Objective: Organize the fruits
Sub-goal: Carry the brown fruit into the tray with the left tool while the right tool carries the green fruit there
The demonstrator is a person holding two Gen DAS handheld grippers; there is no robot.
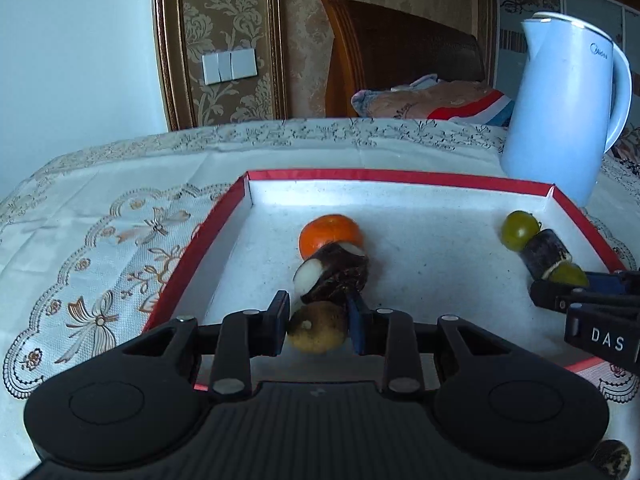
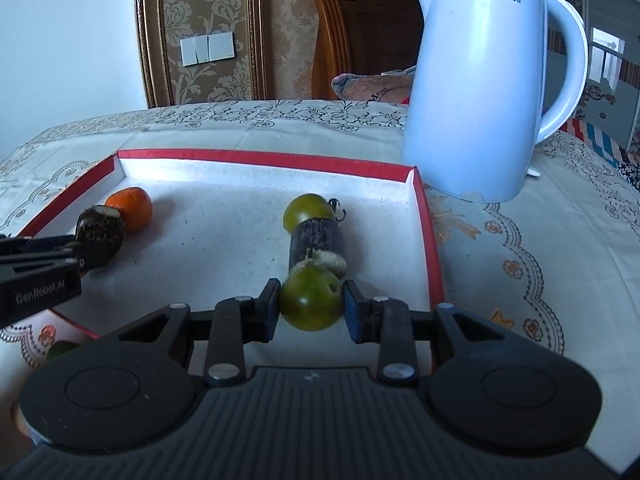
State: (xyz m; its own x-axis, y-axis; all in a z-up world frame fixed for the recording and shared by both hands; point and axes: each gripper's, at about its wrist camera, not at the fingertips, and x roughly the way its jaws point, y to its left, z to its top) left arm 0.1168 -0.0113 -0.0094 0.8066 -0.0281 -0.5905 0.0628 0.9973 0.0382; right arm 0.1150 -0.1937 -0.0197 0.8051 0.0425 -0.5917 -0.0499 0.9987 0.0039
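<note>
Two neat fruit rows going into the red tray

Right gripper (image 2: 311, 306) pinches a green fruit (image 2: 311, 299) at the near end of the right row, against the cane piece (image 2: 317, 245). Left gripper (image 1: 319, 322) brackets a brown fruit (image 1: 317, 326) below the water chestnut (image 1: 332, 274) and orange (image 1: 331, 234); can't tell if it's squeezing. Tray (image 2: 264, 159) keeps them corralled, kettle (image 2: 480, 80) behind.
</note>
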